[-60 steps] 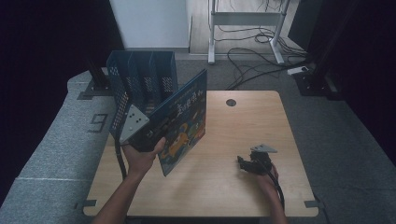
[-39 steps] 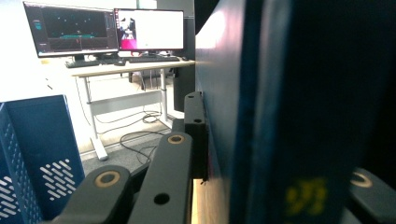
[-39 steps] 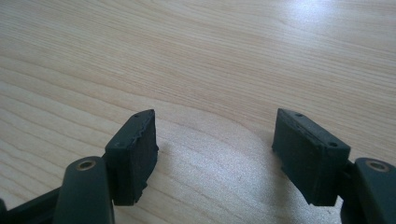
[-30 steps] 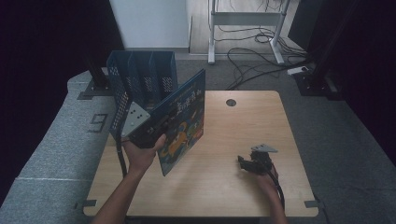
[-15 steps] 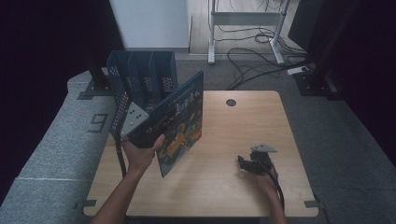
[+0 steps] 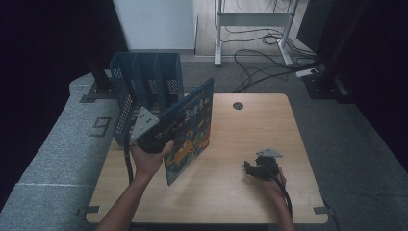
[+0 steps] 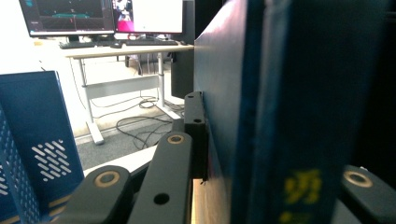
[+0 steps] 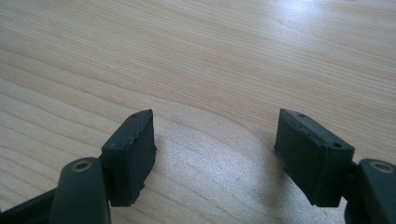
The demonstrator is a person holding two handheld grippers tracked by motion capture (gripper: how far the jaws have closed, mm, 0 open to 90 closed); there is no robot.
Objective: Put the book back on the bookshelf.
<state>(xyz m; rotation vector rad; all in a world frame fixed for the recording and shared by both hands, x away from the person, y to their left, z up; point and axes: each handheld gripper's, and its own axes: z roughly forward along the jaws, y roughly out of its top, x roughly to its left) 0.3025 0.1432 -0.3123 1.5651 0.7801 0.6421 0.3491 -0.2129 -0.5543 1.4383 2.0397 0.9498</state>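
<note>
On the near right of the worktop [image 6: 288, 144], the right claw [image 6: 250, 169] is being rested with its jaws apart and nothing between them. Farther left, the book [image 6: 190, 130] is being gripped upright by the left claw [image 6: 161, 137], just before the blue file rack [image 6: 146, 91]; it is best being kept vertical and lined up with a slot while being eased in.

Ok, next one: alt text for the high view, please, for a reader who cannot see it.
A person's left gripper holds a blue picture book upright on edge over a wooden table, just in front of a blue mesh file rack. The right gripper rests open on the table, holding nothing.
</note>
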